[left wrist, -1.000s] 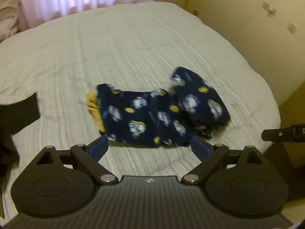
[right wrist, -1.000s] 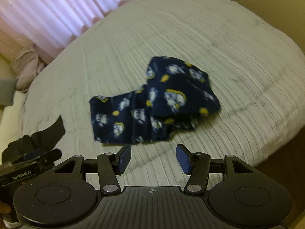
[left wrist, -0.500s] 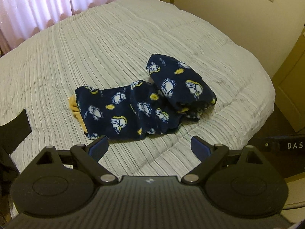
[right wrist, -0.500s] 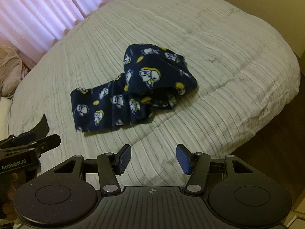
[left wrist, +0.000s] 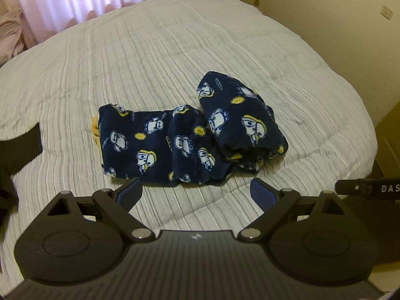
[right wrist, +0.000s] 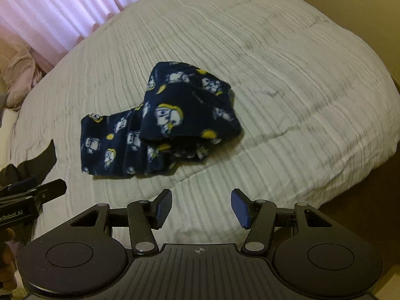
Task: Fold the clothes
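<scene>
A navy fleece garment [left wrist: 180,140] printed with white and yellow cartoon figures lies folded on the white ribbed bedspread [left wrist: 150,57]. Its right end is doubled over into a thick flap [left wrist: 240,115], and a yellow lining shows at its left edge. My left gripper [left wrist: 196,192] is open just short of the garment's near edge, holding nothing. In the right wrist view the same garment [right wrist: 155,130] lies further off. My right gripper [right wrist: 201,207] is open and empty over the bed's near edge.
A dark cloth [left wrist: 20,147] lies on the bed at the left. The bedspread [right wrist: 287,80] drops off at the right toward a beige wall [left wrist: 325,25]. Pink curtains [right wrist: 50,12] and a pink pillow [right wrist: 17,75] sit at the far side. The other gripper's tip [left wrist: 370,187] shows at right.
Both grippers have drawn back from the garment and steadied, staying open. The garment has stayed in its folded shape on the bed.
</scene>
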Demonstrator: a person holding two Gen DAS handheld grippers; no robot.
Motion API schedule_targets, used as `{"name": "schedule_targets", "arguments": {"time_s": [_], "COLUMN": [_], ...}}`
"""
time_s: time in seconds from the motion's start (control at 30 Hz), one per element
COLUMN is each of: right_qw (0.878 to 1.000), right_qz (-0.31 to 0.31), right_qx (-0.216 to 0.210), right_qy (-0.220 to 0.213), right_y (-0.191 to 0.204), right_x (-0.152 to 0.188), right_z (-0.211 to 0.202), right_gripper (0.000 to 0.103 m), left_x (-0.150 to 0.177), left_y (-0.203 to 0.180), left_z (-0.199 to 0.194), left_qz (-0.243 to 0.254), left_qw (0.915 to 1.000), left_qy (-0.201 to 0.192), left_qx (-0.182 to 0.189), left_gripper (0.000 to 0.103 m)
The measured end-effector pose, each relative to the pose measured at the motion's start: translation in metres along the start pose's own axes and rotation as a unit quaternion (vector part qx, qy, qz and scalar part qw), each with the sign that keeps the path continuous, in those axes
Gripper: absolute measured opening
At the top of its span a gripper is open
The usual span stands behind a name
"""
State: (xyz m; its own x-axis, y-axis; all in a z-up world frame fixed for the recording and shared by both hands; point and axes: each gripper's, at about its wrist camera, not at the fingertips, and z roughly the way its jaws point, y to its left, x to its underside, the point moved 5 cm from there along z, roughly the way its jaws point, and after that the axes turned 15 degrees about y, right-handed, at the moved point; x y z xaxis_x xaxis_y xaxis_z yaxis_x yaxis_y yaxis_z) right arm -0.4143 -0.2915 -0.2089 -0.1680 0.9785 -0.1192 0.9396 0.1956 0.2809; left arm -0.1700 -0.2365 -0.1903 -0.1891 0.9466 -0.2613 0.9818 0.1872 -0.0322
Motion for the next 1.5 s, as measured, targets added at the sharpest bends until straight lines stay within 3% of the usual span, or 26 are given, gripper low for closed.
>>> {"name": "schedule_targets", "arguments": {"time_s": [0.2, 0.3, 0.4, 0.47, 0.6, 0.8, 0.87, 0.93, 0.97, 1.0, 1.1, 1.17, 1.23, 1.37, 1.43, 1.47, 1.5], "right_qw": [1.000, 0.994, 0.975, 0.953, 0.897, 0.786, 0.766, 0.756, 0.753, 0.755, 0.771, 0.793, 0.807, 0.819, 0.823, 0.825, 0.826], "right_qz": [-0.005, 0.036, 0.109, 0.167, 0.275, 0.425, 0.445, 0.449, 0.450, 0.444, 0.420, 0.393, 0.377, 0.356, 0.352, 0.350, 0.348], "right_qx": [-0.028, -0.099, -0.192, -0.252, -0.346, -0.449, -0.465, -0.476, -0.480, -0.483, -0.477, -0.456, -0.439, -0.417, -0.407, -0.404, -0.401], "right_qy": [-0.010, -0.014, -0.003, 0.004, 0.022, 0.011, 0.008, 0.001, -0.003, -0.009, -0.051, -0.089, -0.119, -0.167, -0.182, -0.185, -0.187], "right_y": [-0.040, -0.061, -0.081, -0.092, -0.109, -0.122, -0.120, -0.118, -0.118, -0.118, -0.124, -0.134, -0.142, -0.159, -0.163, -0.164, -0.165], "right_x": [-0.023, -0.032, -0.040, -0.045, -0.053, -0.062, -0.066, -0.070, -0.072, -0.075, -0.084, -0.094, -0.102, -0.122, -0.130, -0.133, -0.137], "right_z": [0.010, 0.021, 0.041, 0.059, 0.101, 0.166, 0.182, 0.194, 0.199, 0.200, 0.191, 0.173, 0.157, 0.134, 0.129, 0.128, 0.127], "right_gripper": [0.056, 0.056, 0.056, 0.056, 0.056, 0.056, 0.056, 0.055, 0.037, 0.012, 0.004, 0.003, 0.003, 0.003, 0.003, 0.003, 0.003], "left_x": [0.012, 0.026, 0.038, 0.041, 0.046, 0.049, 0.049, 0.049, 0.049, 0.049, 0.046, 0.044, 0.041, 0.030, 0.025, 0.023, 0.021], "left_y": [0.007, 0.023, 0.041, 0.052, 0.074, 0.107, 0.116, 0.125, 0.129, 0.134, 0.145, 0.155, 0.166, 0.186, 0.193, 0.196, 0.198], "left_z": [0.024, 0.036, 0.049, 0.059, 0.078, 0.119, 0.131, 0.143, 0.149, 0.155, 0.171, 0.180, 0.187, 0.202, 0.212, 0.216, 0.218], "left_qz": [-0.078, -0.128, -0.175, -0.193, -0.230, -0.271, -0.285, -0.300, -0.308, -0.315, -0.337, -0.358, -0.380, -0.419, -0.429, -0.434, -0.434], "left_qw": [0.9969, 0.9917, 0.9843, 0.9808, 0.9731, 0.9622, 0.9575, 0.9525, 0.9499, 0.9472, 0.9375, 0.9283, 0.9175, 0.8959, 0.8898, 0.8874, 0.8864], "left_qy": [0.010, 0.017, 0.026, 0.024, 0.021, 0.013, 0.011, 0.008, 0.007, 0.006, 0.000, -0.007, -0.017, -0.037, -0.036, -0.033, -0.033], "left_qx": [-0.006, 0.002, 0.004, 0.004, 0.005, 0.028, 0.039, 0.049, 0.054, 0.059, 0.085, 0.101, 0.115, 0.142, 0.151, 0.151, 0.158], "left_gripper": [0.083, 0.083, 0.082, 0.082, 0.082, 0.080, 0.080, 0.080, 0.078, 0.075, 0.059, 0.055, 0.055, 0.055, 0.055, 0.048, 0.024]}}
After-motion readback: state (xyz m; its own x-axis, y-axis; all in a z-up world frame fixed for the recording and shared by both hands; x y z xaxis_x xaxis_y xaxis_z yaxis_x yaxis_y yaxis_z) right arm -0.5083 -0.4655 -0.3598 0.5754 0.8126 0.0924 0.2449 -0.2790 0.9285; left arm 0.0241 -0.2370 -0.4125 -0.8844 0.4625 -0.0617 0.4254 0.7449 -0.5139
